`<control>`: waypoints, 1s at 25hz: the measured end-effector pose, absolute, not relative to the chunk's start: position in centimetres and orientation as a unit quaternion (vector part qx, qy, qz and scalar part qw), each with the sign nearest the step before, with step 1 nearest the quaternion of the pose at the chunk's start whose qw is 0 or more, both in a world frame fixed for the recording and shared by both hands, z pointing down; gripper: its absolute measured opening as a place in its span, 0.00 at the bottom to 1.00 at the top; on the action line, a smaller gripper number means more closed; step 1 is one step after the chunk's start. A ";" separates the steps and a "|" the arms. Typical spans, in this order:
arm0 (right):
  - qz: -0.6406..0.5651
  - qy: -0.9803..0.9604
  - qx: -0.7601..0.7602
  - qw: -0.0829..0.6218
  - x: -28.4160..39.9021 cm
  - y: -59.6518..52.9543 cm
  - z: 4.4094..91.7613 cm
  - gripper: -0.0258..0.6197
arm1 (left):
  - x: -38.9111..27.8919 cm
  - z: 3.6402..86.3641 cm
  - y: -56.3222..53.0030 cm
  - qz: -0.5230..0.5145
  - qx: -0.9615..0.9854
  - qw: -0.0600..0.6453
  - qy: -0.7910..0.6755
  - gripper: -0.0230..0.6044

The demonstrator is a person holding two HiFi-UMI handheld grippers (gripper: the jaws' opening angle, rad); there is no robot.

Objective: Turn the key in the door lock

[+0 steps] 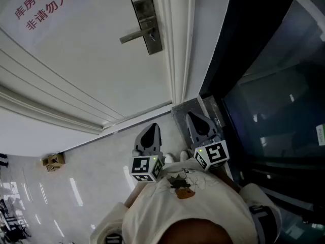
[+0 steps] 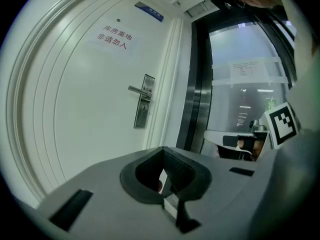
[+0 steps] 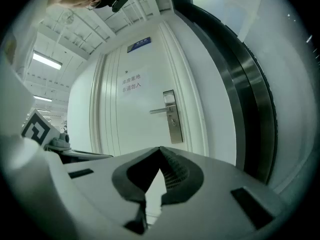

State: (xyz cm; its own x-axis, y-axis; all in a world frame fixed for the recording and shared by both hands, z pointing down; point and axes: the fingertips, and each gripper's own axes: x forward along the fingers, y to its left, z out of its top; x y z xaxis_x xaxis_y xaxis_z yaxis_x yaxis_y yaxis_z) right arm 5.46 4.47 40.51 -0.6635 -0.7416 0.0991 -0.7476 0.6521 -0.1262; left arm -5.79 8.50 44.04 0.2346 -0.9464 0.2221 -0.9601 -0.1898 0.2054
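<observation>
The white door carries a steel lock plate (image 1: 147, 22) with a lever handle (image 1: 134, 35) pointing left. A small dark spot sits under the lever; whether it is a key is too small to tell. Both gripper views show the lock plate (image 2: 144, 101) (image 3: 172, 116) well ahead, out of reach. My left gripper (image 1: 152, 127) (image 2: 162, 150) is held low near my body, shut with nothing between its jaws. My right gripper (image 1: 195, 117) (image 3: 160, 149) sits beside it, nearer the door frame, also shut and empty.
A sign with red characters (image 1: 40, 6) is on the door's upper left. The white door frame (image 1: 177, 44) meets a dark glass wall (image 1: 274, 85) on the right. A small brown box (image 1: 53, 161) lies on the pale floor to the left.
</observation>
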 end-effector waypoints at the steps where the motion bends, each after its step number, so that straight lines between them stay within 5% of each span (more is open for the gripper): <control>1: 0.077 -0.909 0.410 0.018 5.3 4.3 40.8 0.05 | -5.8 44.0 8.3 0.025 0.773 0.149 -0.616 0.05; 13: 0.065 -0.913 0.402 -0.006 6.9 3.5 40.2 0.05 | -4.6 43.8 5.4 0.041 0.766 0.148 -0.624 0.05; 15: 0.072 -0.917 0.391 -0.005 7.1 3.6 40.4 0.19 | -4.5 43.1 3.5 0.028 0.767 0.147 -0.624 0.05; 18: 0.075 -0.917 0.393 0.001 7.5 2.8 41.0 0.19 | -4.2 41.9 -0.6 0.003 0.773 0.145 -0.617 0.15; 25: 0.066 -0.916 0.397 0.013 6.0 -0.7 41.2 0.18 | -6.7 38.1 -10.3 -0.036 0.762 0.107 -0.638 0.21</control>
